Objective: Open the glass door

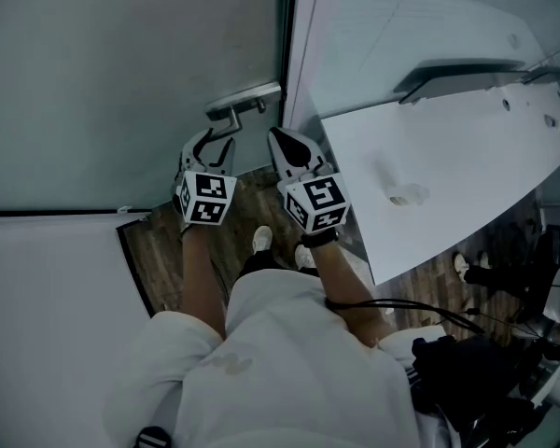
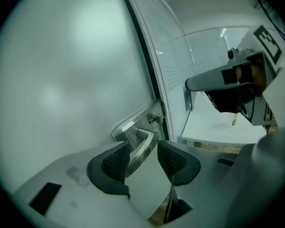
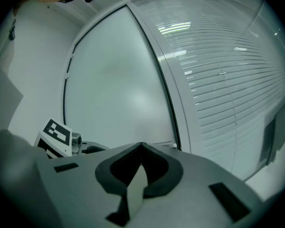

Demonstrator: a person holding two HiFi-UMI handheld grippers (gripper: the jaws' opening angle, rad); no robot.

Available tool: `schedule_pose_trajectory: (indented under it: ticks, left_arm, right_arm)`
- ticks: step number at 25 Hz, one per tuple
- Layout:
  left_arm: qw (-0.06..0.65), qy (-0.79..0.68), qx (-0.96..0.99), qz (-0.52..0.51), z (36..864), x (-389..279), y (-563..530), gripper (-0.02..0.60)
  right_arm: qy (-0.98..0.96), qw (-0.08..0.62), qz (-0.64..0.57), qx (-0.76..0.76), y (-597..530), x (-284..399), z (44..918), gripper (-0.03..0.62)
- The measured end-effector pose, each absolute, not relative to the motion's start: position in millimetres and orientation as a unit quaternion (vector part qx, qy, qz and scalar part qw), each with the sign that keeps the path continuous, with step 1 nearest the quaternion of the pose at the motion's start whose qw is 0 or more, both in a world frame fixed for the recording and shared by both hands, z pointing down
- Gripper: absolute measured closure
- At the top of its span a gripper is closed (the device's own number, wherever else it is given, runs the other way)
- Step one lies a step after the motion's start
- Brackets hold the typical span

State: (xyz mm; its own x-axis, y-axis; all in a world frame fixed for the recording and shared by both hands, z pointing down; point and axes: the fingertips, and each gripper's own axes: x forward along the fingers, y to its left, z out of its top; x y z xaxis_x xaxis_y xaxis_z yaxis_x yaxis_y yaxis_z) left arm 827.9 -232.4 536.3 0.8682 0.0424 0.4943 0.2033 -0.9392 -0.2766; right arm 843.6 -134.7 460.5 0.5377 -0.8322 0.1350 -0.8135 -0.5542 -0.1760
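Metal door handle (image 2: 141, 141) between parted left tongs (image 2: 143, 149)

Dim, cool grey-green light throughout. Both gripper views bulge like fisheyes, corners vignetted black. A soft glow spreads across the glass door (image 2: 71, 70); ceiling-light reflections glint on the blinds (image 3: 180, 28).

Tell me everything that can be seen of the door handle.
The handle is brushed silvery metal: a lever on an oblong plate, fixed to the frosted glass door near its dark edge. A small knob sits on the plate beside the lever. The lever sticks out from the door and lies between the open jaws of the left hand-held gripper, close to one pad; whether it touches that pad cannot be told.
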Motion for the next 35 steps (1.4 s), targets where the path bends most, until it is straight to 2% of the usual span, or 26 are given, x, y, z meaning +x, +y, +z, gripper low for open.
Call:
schedule_pose_trajectory:
  ticks: [6, 15, 23, 27, 35]
  left_arm:
    - [0.290, -0.079, -0.912, -0.279, 546.6, 834.5, -235.6, 0.425]
    - [0.350, -0.119, -0.875, -0.312, 561.2, 842.0, -236.0, 0.459]
    - [0.306, -0.147, -0.898, -0.279, 561.9, 841.7, -234.4, 0.459]
    - [0.258, -0.156, -0.918, -0.259, 564.4, 842.4, -234.8, 0.459]
    - [0.234, -0.162, -0.931, -0.230, 563.1, 840.8, -234.3, 0.459]
  right_arm:
    - [0.460, 0.044, -0.108, -0.880, -132.9, 849.7, 466.2, 0.591]
    - [0.446, 0.041, -0.118, -0.886, -130.6, 862.3, 475.5, 0.591]
    - [0.453, 0.041, -0.128, -0.881, -139.9, 860.2, 482.4, 0.591]
    - [0.458, 0.038, -0.128, -0.879, -142.5, 856.7, 481.4, 0.591]
    - [0.452, 0.038, -0.119, -0.883, -129.0, 852.7, 472.5, 0.591]
